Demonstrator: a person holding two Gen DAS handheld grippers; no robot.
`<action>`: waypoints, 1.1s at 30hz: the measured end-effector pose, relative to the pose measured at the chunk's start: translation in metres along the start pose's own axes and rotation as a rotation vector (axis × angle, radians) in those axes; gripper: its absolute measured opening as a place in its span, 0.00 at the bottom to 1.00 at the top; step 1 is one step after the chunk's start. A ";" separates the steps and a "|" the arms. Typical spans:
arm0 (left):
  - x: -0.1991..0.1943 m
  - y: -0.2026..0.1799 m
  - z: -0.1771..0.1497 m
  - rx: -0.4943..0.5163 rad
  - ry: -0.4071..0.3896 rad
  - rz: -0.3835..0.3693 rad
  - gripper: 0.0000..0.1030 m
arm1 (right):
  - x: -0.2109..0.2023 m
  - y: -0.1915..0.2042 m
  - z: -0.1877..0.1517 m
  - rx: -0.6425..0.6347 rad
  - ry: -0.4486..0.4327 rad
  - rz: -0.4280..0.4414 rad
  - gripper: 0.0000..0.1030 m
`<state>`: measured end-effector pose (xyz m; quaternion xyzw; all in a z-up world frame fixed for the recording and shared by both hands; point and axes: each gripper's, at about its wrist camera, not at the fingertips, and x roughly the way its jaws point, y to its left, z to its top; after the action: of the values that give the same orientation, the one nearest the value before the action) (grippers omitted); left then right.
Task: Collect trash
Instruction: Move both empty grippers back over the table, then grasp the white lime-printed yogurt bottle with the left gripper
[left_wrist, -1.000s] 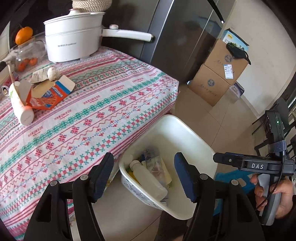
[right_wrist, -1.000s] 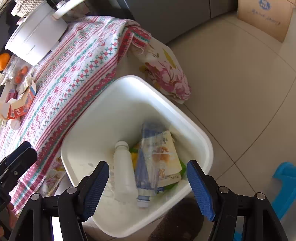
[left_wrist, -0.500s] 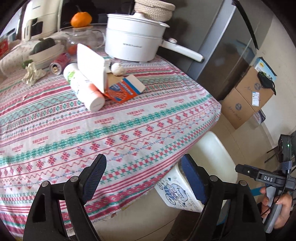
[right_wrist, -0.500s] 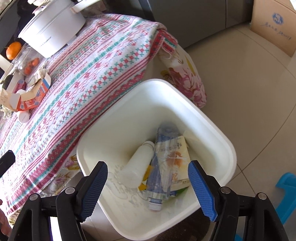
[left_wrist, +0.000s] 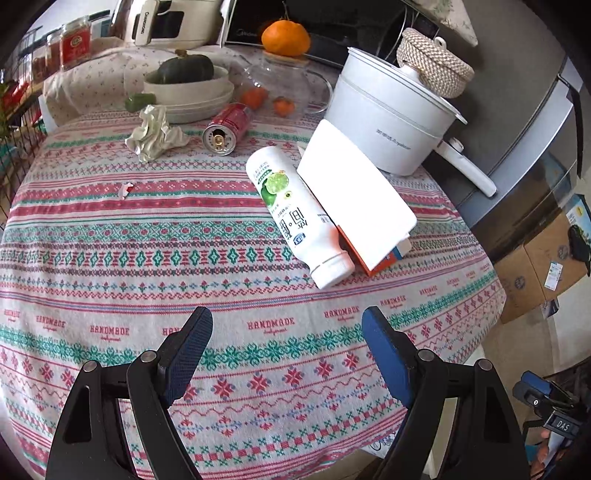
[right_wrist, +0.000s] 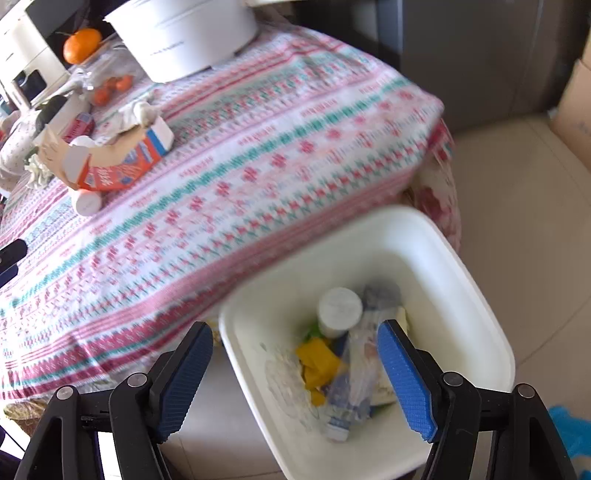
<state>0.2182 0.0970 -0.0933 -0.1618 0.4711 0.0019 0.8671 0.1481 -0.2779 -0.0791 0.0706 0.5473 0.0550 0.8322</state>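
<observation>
My left gripper (left_wrist: 288, 332) is open and empty above the patterned tablecloth (left_wrist: 147, 258). Ahead of it lie a white bottle with a lime label (left_wrist: 295, 214), an opened orange carton (left_wrist: 354, 203), a red can (left_wrist: 227, 127) and crumpled paper (left_wrist: 155, 133). My right gripper (right_wrist: 295, 350) is open and empty over the white bin (right_wrist: 461, 280) on the floor beside the table. The bin holds a white bottle (right_wrist: 338, 312), a crushed plastic bottle (right_wrist: 351, 387) and yellow wrappers (right_wrist: 317, 362). The carton (right_wrist: 122, 162) also shows in the right wrist view.
A white electric pot (left_wrist: 391, 122) with a woven lid stands at the back right. A bowl with a squash (left_wrist: 184, 85), a glass dish with oranges (left_wrist: 280, 85) and jars (left_wrist: 74, 44) stand behind. Cardboard boxes (left_wrist: 535, 266) sit on the floor at right.
My left gripper has swung from over the bin up and left, over the table and facing the trash. My right gripper has shifted a little; the bin sits further right in its view.
</observation>
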 end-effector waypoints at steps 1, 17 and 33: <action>0.004 0.001 0.005 -0.003 0.001 0.005 0.82 | 0.000 0.007 0.005 -0.012 -0.006 0.001 0.78; 0.094 -0.029 0.083 0.026 0.084 0.091 0.57 | 0.042 0.062 0.063 -0.124 0.009 0.047 0.79; 0.090 -0.024 0.070 0.094 0.191 0.114 0.51 | 0.052 0.063 0.079 -0.108 0.025 0.053 0.79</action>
<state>0.3289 0.0805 -0.1248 -0.0935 0.5594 0.0137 0.8235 0.2400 -0.2122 -0.0839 0.0396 0.5518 0.1074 0.8261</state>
